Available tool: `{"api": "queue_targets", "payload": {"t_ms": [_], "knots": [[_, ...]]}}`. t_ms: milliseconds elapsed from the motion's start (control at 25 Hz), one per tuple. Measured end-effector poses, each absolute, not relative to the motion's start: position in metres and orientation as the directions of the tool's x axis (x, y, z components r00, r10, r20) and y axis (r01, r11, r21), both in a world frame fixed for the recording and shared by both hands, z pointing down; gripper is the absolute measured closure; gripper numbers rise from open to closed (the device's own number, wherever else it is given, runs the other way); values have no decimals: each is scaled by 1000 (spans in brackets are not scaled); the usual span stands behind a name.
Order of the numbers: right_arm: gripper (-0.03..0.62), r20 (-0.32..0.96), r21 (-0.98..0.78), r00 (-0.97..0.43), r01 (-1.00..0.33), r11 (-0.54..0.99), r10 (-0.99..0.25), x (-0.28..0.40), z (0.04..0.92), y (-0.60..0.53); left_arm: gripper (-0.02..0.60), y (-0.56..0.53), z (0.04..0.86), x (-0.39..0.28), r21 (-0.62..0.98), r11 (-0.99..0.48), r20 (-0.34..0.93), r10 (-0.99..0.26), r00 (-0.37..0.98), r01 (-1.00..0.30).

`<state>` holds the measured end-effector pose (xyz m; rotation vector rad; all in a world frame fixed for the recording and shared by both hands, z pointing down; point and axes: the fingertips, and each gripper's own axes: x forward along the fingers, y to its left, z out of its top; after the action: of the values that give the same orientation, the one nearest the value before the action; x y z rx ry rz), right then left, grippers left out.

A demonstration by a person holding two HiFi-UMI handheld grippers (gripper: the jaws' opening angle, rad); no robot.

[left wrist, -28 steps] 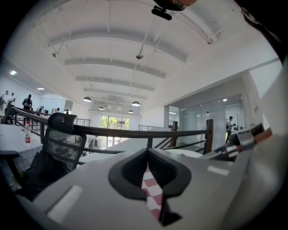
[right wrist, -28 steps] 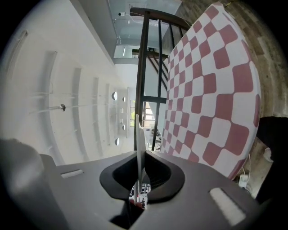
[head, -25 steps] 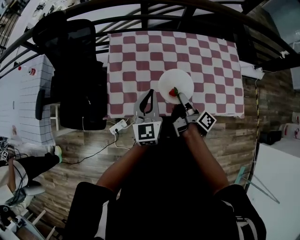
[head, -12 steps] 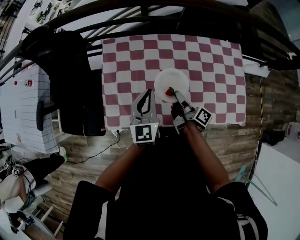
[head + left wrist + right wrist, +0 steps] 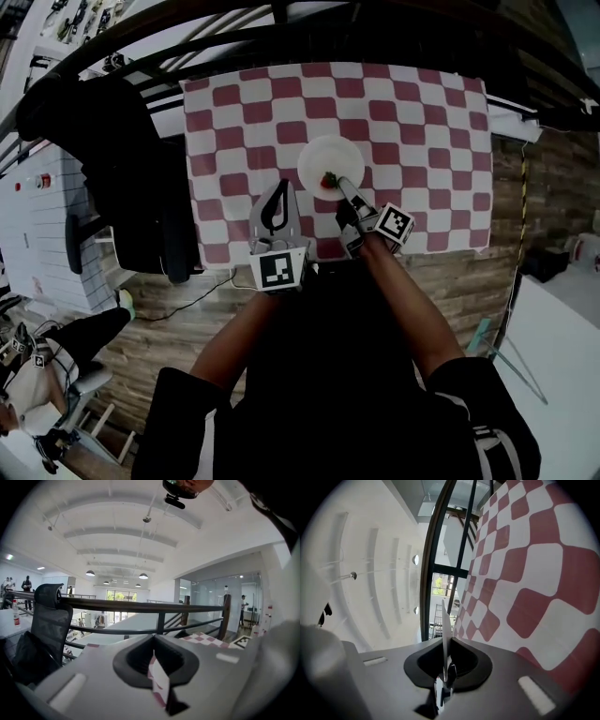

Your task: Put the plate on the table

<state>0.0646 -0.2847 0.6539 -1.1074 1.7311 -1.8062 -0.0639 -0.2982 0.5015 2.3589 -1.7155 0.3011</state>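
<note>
Clamps the jaws of the right gripper (image 5: 339, 185) on the near rim of the white plate (image 5: 330, 157), seen edge-on between them in the right gripper view. Holds the plate flat over the red-and-white checked cloth (image 5: 427, 117) covering the surface, about at its middle; cannot tell touching from hovering. Shows a small red and green bit (image 5: 328, 179) at the plate's near rim, right by the jaw tips; too small to name. Holds the left gripper (image 5: 280, 187) over the cloth's near part, just left of the plate and apart from it, jaws drawn together to a thin slit, with only checked cloth visible through it and nothing gripped. Stands at the surface's near edge, on a wooden floor (image 5: 459, 281). Has a black chair (image 5: 122, 150) off the left side and a dark railing (image 5: 244, 37) beyond the far edge.
</note>
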Motion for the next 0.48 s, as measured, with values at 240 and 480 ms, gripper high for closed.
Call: {"api": "queue_targets", "payload": {"t_ms": [240,480], "knots": [[579,304,-951,-664,-251,-179,-683,60,689,-286,572,-301,512,-67,61,-248,326,-911,254,-967],[579,290,-957,-685,-212,-197,-669,54,718,-283,572,-307,511,-63,58,-232,320,-917,238,-971]]}}
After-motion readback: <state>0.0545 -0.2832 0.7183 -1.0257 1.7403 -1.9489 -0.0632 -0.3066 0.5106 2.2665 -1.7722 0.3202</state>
